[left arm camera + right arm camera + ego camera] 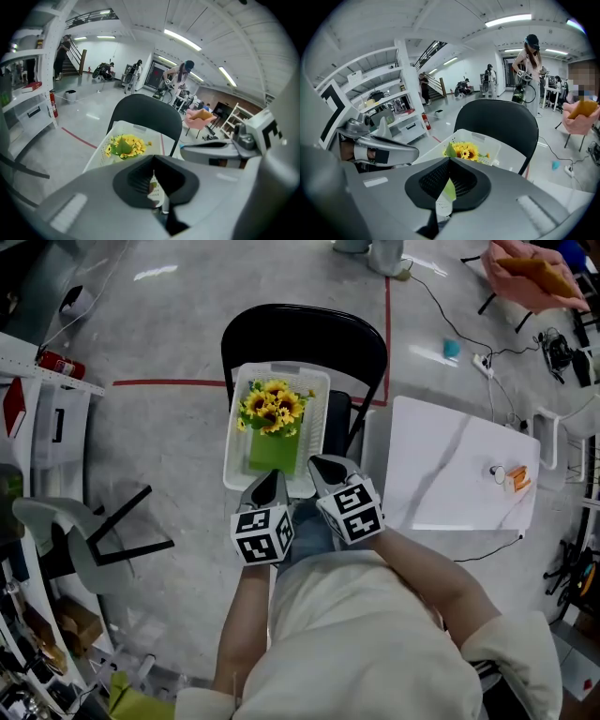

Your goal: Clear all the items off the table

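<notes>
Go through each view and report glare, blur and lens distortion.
Head view: sharp, evenly lit, with ceiling-light glare on the floor; the sunflowers in the basket are crisp. Left gripper view: strong fisheye bend, dark corners, near foreground soft. Right gripper view: same bend, bright ceiling light overhead, a mosaic patch at right.

You are viewing, by colour:
- Basket [246, 451]: showing white, with a fine perforated pattern.
- Flowers [272, 407]: showing yellow with dark centres, above a green wrap [272, 454].
- Chair [305, 334]: showing black.
- Your left gripper [272, 476] and right gripper [324, 467]: showing grey, each carrying black-and-white square markers.
- Table [450, 456]: showing white with faint grey veining.
- Small item [517, 480] near the table's right edge: showing orange.
- Floor [169, 324]: showing pale grey, crossed by red lines [169, 383].
</notes>
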{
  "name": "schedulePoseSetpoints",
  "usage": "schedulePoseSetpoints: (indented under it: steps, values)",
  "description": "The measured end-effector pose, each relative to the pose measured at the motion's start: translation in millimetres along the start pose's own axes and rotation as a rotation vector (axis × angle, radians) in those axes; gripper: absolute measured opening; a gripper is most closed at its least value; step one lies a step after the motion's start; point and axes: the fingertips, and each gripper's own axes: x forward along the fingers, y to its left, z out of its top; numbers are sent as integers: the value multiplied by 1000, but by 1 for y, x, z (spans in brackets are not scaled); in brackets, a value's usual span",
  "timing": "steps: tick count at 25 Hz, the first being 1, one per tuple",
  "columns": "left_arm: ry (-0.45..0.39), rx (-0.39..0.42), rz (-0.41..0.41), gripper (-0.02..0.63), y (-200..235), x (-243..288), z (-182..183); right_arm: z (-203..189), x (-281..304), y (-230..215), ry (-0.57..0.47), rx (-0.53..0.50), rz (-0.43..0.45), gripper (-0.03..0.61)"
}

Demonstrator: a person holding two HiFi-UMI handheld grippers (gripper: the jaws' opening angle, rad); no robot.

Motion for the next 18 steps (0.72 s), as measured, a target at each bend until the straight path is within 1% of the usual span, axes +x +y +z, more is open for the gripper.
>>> schedulePoseSetpoints:
  steps: [3, 9, 14, 18]
  values:
    - [7, 27, -41, 9, -7, 3, 4, -2, -3, -3, -6, 25, -20, -3]
    - [32, 92, -125, 9, -26, 10, 11, -6, -18, -20, -35, 131, -83, -2]
    - [48, 141, -167, 8, -45, 17, 17, -8, -40, -40, -81, 182, -136, -2]
    - [59, 188, -197, 8, -71, 20, 17, -14, -64, -60, -109, 210, -178, -2]
